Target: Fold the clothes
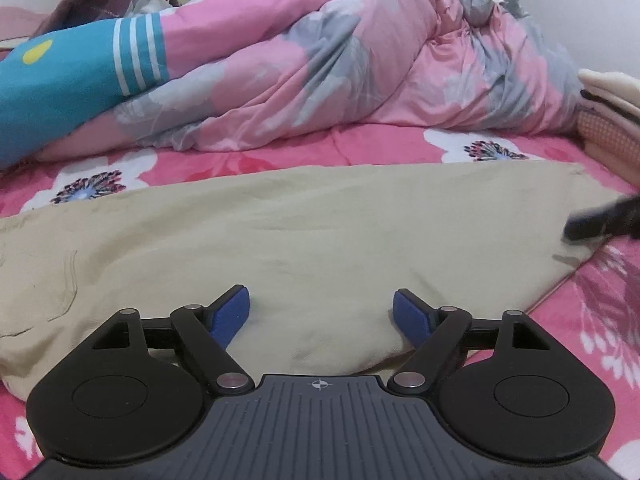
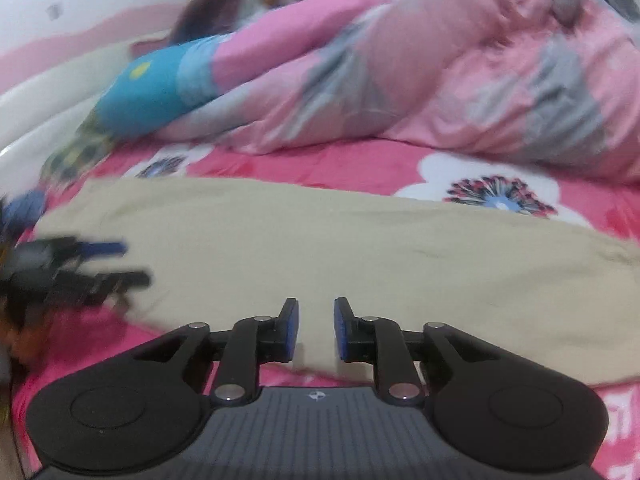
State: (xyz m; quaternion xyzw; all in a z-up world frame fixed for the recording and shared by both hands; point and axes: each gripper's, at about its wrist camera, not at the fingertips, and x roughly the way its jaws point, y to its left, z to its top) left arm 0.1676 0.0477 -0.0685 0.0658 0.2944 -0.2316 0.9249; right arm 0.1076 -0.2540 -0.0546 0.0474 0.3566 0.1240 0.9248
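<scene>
My 2 grippers hover over the beige cloth [image 1: 304, 232] spread flat on the near side of the pink flowered bed [image 1: 360, 152]. My left gripper [image 1: 322, 312] gapes wide, my right gripper [image 2: 316, 328] narrowly, both empty. A fold looks finished; next I judge I must grasp an edge.

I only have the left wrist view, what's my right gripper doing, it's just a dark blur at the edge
Observer: The right gripper hangs over the near edge of the beige garment, jaws a little apart, nothing between the pads.
Operator: Is there a second flower print near it?
Observer: Yes, a white flower on the pink sheet lies just beyond the garment's far edge, right of centre.
Operator: And how does my left gripper look from there?
Observer: The left gripper is blurred at the garment's left end, jaws apart; I cannot tell whether it touches the cloth.
</scene>
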